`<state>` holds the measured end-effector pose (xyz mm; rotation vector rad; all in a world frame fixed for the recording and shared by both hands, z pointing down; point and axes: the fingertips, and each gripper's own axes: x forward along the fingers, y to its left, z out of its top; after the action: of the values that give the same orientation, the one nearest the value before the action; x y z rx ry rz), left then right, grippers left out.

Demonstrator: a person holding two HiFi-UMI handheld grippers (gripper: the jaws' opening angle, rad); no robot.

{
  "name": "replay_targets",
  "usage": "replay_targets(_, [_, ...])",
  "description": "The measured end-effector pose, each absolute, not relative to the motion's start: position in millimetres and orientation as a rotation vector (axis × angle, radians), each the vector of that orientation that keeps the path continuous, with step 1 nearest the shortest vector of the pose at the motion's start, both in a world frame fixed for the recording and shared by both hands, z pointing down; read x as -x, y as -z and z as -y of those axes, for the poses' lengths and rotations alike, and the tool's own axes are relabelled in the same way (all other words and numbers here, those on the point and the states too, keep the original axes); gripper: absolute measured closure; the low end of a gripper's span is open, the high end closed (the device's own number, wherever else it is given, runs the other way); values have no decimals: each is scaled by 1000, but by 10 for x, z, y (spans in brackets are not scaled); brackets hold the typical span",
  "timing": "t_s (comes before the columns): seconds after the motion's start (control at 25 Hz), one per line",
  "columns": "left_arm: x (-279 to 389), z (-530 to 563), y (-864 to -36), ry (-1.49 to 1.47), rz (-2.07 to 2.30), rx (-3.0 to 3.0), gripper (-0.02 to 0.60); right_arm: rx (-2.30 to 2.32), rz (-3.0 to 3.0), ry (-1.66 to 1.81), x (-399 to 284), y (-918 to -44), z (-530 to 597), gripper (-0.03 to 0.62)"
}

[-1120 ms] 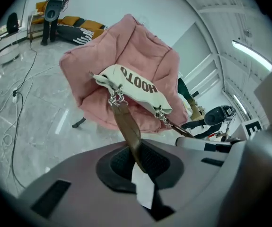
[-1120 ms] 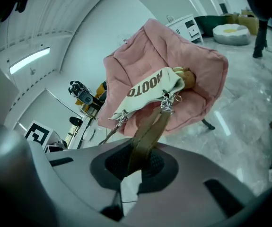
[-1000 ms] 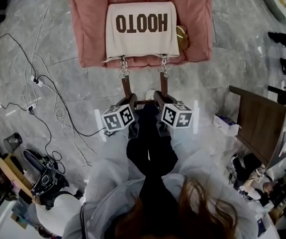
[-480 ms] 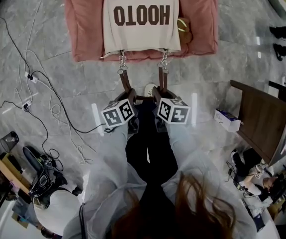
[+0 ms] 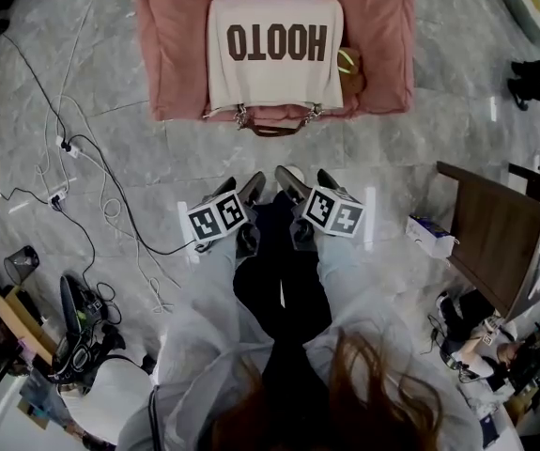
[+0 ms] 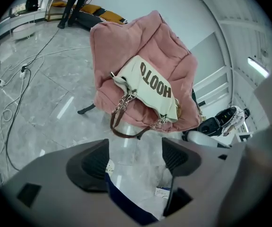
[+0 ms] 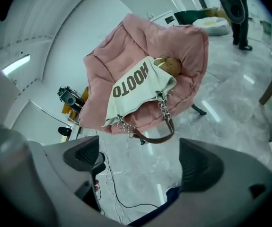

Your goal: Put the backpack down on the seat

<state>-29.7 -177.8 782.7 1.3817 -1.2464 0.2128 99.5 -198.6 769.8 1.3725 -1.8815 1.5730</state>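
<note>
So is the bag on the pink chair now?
Yes, on it. The bag lies on the pink chair, its brown strap drooping loose over the front edge.

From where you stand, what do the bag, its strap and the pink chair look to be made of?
Bag: cream cloth, probably canvas; matt, with soft folds and printed letters.
Strap: brown, likely leather or an imitation; a smooth band that holds its loop.
Chains joining them: shiny metal links.
Chair: pink padded fabric, perhaps plush; puffy, matt cushions with seams.
</note>
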Motion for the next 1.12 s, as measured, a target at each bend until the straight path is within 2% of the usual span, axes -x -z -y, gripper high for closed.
replay_targets(0.32, [453, 1966, -7403, -255, 1267, -1432, 227, -1261, 1972, -1506, -966, -7258, 2196, 68])
replay_targets(0.72, [420, 2282, -6542, -211, 1321, -1559, 233, -1264, 2093, -1430, -1178, -6491, 2540, 107])
replay_targets(0.76, [440, 2328, -6437, -209, 1347, -1578, 246, -1253, 2108, -1420, -1174, -6414, 2560, 120])
replay_targets(0.84, [492, 2417, -6239, -207, 1414, -1614, 323, -1233, 2144, -1387, -1169, -6265, 2596, 128])
replay_targets(0.88, [499, 2451, -6160, -200, 1435, -1630, 343, -1223, 2164, -1371, -1171, -6192, 2611, 130])
replay_targets(1.04, [433, 2532, -5860, -149, 1431, -1694, 344, -1196, 2255, -1381, -1146, -5864, 2642, 156])
replay_targets(1.12, [414, 2555, -5702, -138, 1437, -1733, 355, -1180, 2319, -1416, -1097, -5677, 2669, 194])
